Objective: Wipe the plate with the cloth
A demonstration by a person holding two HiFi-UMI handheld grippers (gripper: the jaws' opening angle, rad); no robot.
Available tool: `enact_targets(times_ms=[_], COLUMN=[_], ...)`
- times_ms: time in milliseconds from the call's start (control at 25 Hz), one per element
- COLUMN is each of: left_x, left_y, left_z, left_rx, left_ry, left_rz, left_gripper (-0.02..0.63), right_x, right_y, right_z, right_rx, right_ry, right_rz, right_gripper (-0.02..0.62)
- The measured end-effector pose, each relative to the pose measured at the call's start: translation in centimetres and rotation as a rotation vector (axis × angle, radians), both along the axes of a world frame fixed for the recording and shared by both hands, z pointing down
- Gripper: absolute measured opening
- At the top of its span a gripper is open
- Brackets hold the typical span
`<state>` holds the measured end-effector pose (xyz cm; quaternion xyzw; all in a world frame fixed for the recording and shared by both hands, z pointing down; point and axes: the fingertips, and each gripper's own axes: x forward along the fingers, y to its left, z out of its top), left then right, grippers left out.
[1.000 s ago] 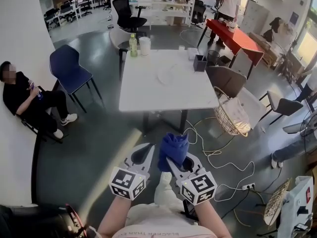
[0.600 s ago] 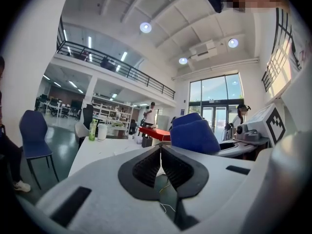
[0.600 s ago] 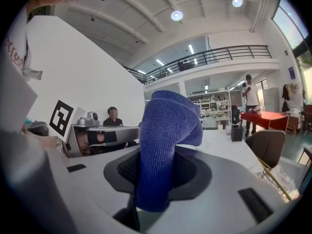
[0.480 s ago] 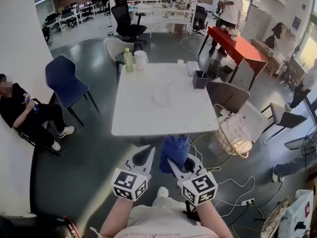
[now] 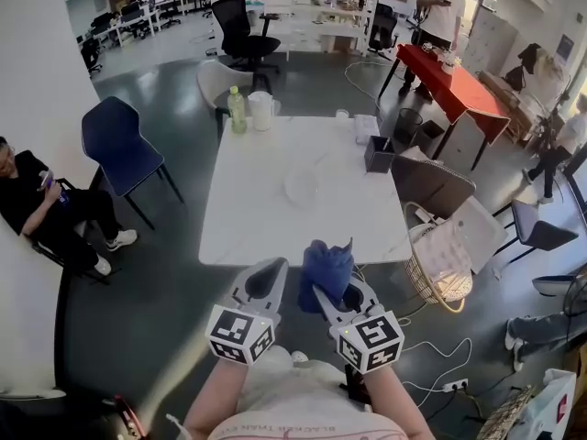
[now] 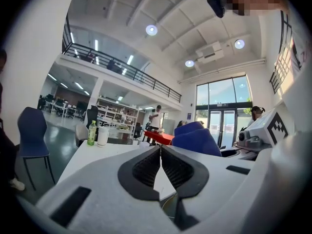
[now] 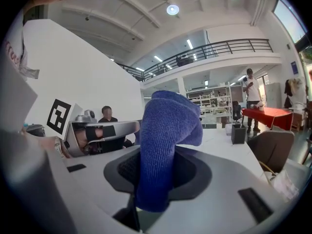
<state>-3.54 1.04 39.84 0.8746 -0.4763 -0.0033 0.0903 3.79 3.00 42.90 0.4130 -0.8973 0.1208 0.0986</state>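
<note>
While both grippers hover at the near edge of the white square table (image 5: 248,218), the right gripper (image 5: 337,288) clamps a plush blue cloth (image 5: 326,264), which stands up in a rounded fold between its ribbed pads. The left gripper (image 5: 273,269) has its jaws pressed together on nothing. A pale round plate (image 5: 301,188) lies near the table's centre, ringed by bare tabletop. A green bottle (image 5: 238,110) and a white jug (image 5: 261,110) occupy the far left corner, and a dark box (image 5: 379,154) sits at the right edge.
</note>
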Motion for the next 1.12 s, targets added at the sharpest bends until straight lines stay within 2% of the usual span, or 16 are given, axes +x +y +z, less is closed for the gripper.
enact_targets(times_ms=[280,400,440,480,560,800,1120], left_x=[-0.3,-0.5,-0.6,-0.6,-0.6,-1.1,-2.4], left_y=[-5.8,-9.2,-10.4,-11.5,-13.8,-19.9,-27.1], left_z=[1.4,2.8,3.2,3.6,4.0,5.5,8.9], left_rx=[-0.028,-0.063,-0.077,-0.089,-0.11,-0.166,-0.246], left_ry=[0.028,0.014,0.007,0.0,-0.009,-0.019,-0.042], left_rz=[-0.021,-0.032,-0.031,-0.024,0.005,0.089,0.112], left_gripper=[0.006,0.011,0.041,0.114,0.147,0.146,0.146], right_x=[0.7,0.9,0.9,0.9,0.6,-0.6,-1.7], right_y=[-5.5,-8.8,-9.9,-11.0,-13.3,-19.6,-26.6], right_z=[1.6,2.3,2.5,2.6,2.7,3.1,4.7], right_rx=[-0.037,-0.055,-0.062,-0.069,-0.08,-0.101,-0.122], right_ry=[-0.007,-0.016,-0.02,-0.026,-0.037,-0.032,0.008], right_rz=[0.019,0.036,0.042,0.048,0.057,0.078,0.098], right_gripper=[0.118,0.118,0.118,0.118,0.118,0.118,0.118])
